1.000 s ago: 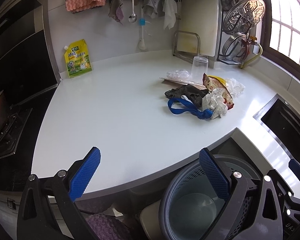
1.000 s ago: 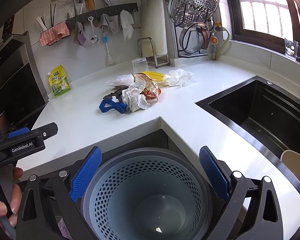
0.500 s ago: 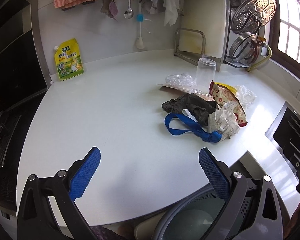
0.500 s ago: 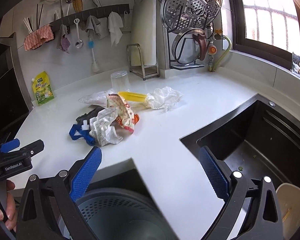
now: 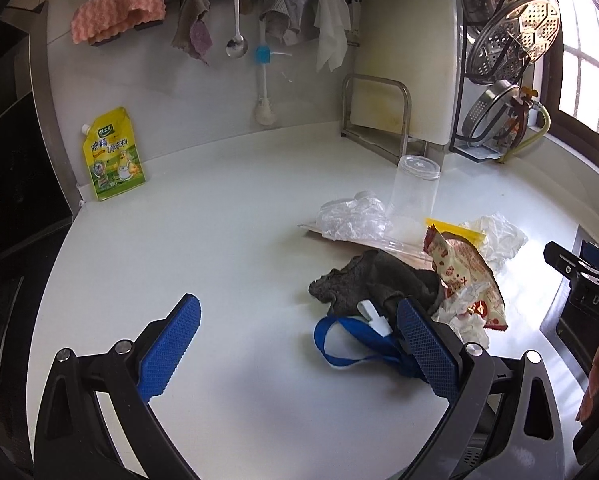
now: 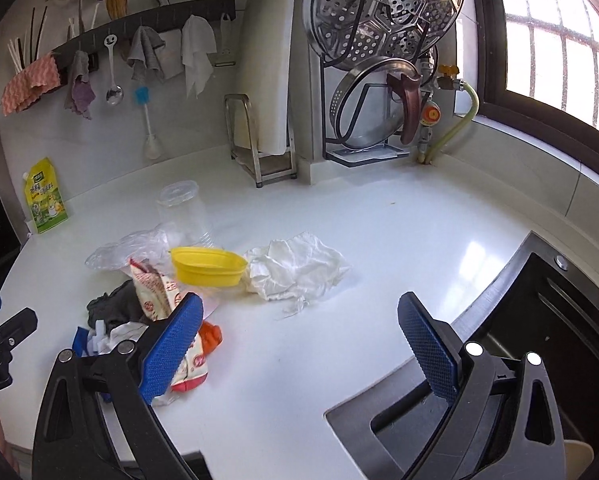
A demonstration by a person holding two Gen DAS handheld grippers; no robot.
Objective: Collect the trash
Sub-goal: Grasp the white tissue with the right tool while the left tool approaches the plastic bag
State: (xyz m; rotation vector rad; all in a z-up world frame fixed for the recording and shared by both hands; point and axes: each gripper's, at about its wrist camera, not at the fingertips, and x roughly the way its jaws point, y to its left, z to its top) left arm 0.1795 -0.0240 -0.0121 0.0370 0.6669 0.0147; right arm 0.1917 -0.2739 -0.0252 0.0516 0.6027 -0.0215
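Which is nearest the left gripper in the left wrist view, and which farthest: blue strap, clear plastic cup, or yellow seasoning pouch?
Measured from the left gripper:
1. Blue strap, on the counter just inside the right finger.
2. Clear plastic cup, upside down behind the trash pile, to the right.
3. Yellow seasoning pouch, leaning on the back wall, far left.

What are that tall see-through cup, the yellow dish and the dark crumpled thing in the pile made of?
The cup looks like thin clear plastic: you see the counter through it. The yellow dish seems smooth moulded plastic, with an even, slightly glossy rim. The dark rag looks like matte woven cloth, rumpled in soft folds.
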